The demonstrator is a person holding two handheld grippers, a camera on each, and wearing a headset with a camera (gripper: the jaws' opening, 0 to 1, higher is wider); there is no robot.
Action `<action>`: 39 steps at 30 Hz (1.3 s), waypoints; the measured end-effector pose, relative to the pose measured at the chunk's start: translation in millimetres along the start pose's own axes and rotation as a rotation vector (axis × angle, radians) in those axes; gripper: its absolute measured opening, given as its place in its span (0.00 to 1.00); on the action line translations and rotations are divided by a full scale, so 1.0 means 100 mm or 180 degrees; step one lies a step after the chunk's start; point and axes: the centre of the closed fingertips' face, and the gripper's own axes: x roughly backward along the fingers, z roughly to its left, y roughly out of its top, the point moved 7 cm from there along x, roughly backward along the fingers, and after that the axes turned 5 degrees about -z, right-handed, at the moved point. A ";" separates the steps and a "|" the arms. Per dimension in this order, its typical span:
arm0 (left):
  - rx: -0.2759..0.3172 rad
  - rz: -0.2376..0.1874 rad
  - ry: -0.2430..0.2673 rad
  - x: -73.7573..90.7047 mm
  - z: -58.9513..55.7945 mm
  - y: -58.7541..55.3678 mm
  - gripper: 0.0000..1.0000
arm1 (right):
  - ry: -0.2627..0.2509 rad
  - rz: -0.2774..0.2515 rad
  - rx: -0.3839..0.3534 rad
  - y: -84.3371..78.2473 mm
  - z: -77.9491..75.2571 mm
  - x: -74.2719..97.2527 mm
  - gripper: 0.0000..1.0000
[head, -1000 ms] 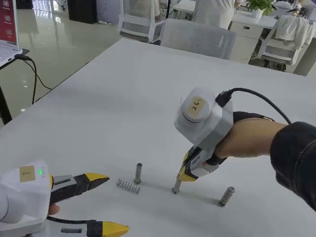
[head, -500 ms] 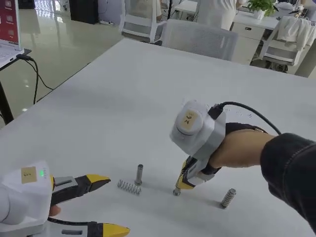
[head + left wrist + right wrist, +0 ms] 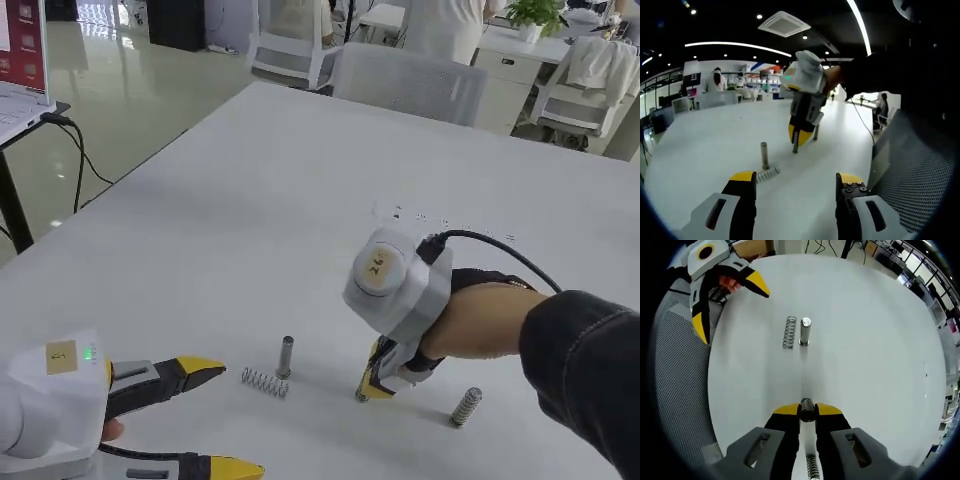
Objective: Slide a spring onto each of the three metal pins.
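On the white tabletop (image 3: 300,180), a short metal pin already wrapped in a spring (image 3: 465,405) stands at the person's right. The right tool (image 3: 372,392) is pointed down at the middle metal pin (image 3: 795,146). Its yellow-tipped jaws are pressed together on a small coil spring (image 3: 807,410), which seems to sit over the top of this pin. How far down the spring sits cannot be told. A bare steel pin (image 3: 287,355) stands free at the left, and a loose steel-wire spring (image 3: 264,381) lies flat just beside its foot. The left tool (image 3: 796,177) is held spread and empty, near the loose steel-wire spring but apart from it.

The springs are judged to be very light, elastic and slippery between hard jaws. If one is squeezed too strongly, it may be bent or may jump away. The loose steel-wire spring is best taken across its coils near one end, so that the other end is left open for the pin. The pins look thin and might be tipped by a side push, so a spring should be lowered straight along the pin.
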 end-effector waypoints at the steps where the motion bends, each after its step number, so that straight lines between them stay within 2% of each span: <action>1: 0.0001 -0.0001 0.0000 0.00 0.00 0.00 0.59 | 0.0003 0.0000 -0.0004 0.00 0.00 0.00 0.09; 11: 0.0002 -0.0005 0.0005 0.00 0.01 -0.01 0.59 | 0.0001 -0.0014 -0.0040 -0.03 -0.01 -0.04 0.09; 20: -0.0004 0.0002 0.0006 0.01 0.01 0.00 0.59 | -0.0041 -0.0094 -0.0066 0.01 -0.02 0.05 0.17; 28: -0.0019 0.0001 -0.0012 0.00 -0.01 0.01 0.59 | -0.0076 -0.0201 0.0025 0.19 0.07 0.15 0.19; 30: -0.0023 0.0000 -0.0013 0.00 0.00 0.02 0.59 | -0.0078 -0.0225 0.0081 0.24 0.10 0.15 0.19; 34: -0.0020 -0.0004 0.0003 0.01 0.01 0.01 0.59 | -0.0015 -0.0353 0.0026 0.35 0.15 0.12 0.19; 39: -0.0013 0.0007 0.0012 0.03 0.01 0.00 0.59 | 0.0021 -0.0422 0.0003 0.42 0.20 0.05 0.18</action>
